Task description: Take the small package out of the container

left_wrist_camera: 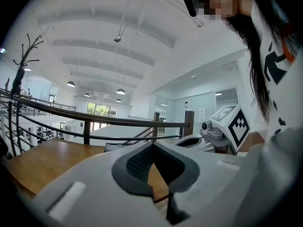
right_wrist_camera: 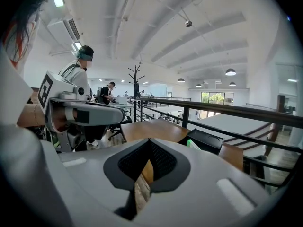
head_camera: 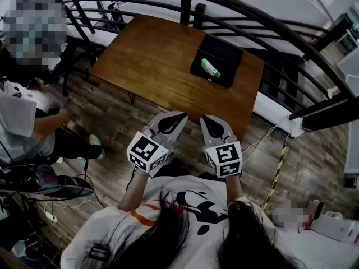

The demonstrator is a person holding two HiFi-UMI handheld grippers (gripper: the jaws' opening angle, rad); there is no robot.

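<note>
Small package [head_camera: 211,68]: lies flat inside the container [head_camera: 231,54], untouched and well apart from both tongs.

Left tongs [head_camera: 180,116]: jaws closed tip to tip, nothing held. Only a hollow shows between the dark ribbed pads.

Right tongs [head_camera: 206,119]: same condition, closed and empty.

Both tongs are held side by side close to the person's body, on the near side of the table [head_camera: 151,60]. The container sits toward the table's far right corner, just before the railing [head_camera: 247,7].

Likely hazards:
- Closed jaws lowered onto the package would press or shove it rather than grip it. Open them before descending.
- The package looks like a slim, glossy green-and-white wrapper, so a shallow pinch may slip off.
- The container is a shallow, black, rectangular tray with low walls. A jaw catching a wall could drag it across the smooth wooden top.
- The dark metal railing bars probably restrict any approach from the far side.
</note>
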